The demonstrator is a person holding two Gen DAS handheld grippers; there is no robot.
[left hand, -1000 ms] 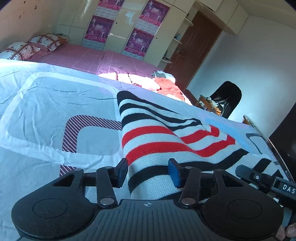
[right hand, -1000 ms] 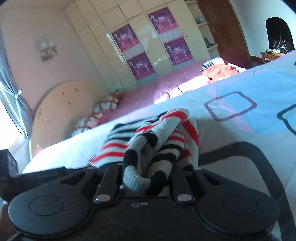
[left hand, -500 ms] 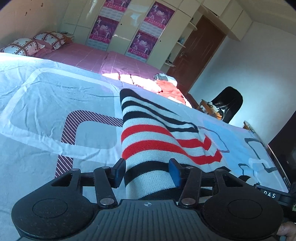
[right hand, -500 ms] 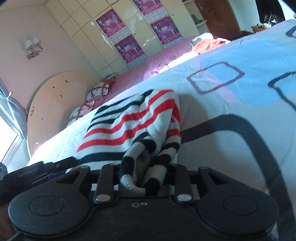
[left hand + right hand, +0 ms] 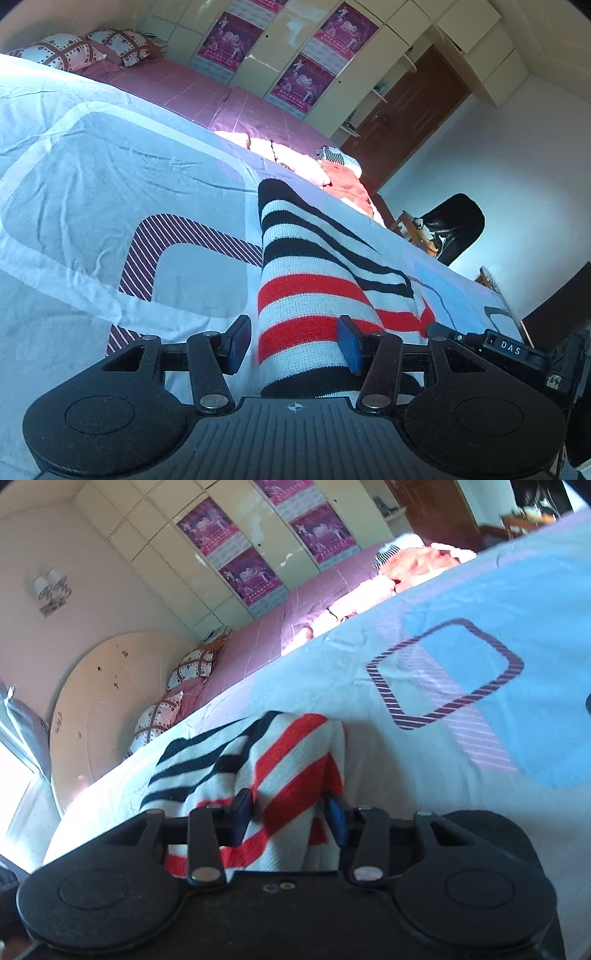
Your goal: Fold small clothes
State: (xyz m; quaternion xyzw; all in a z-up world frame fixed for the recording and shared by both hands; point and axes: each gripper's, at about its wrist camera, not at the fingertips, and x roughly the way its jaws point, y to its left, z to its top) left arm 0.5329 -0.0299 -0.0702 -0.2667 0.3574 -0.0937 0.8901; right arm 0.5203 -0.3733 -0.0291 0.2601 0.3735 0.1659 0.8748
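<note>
Sweater: striped knit (image 5: 310,295) lying on the bedsheet (image 5: 92,192), folded edge running straight away from the left gripper (image 5: 293,341).
Left gripper: jaws apart, released, straddling the near hem.
Right gripper (image 5: 291,814): jaws parted around a red-striped fold (image 5: 291,775); grip cannot be told.
Free space: flat sheet left of the sweater; clothes pile (image 5: 343,181) well beyond.

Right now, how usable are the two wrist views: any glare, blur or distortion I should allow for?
Left wrist: strong fisheye bending, a blown-out sun patch on the pink bed, but the striped sweater is sharp between the left gripper fingers. Right wrist: tilted and slightly soft, the window at the left edge overexposed; the sweater bunched in the right gripper stays readable.
</note>
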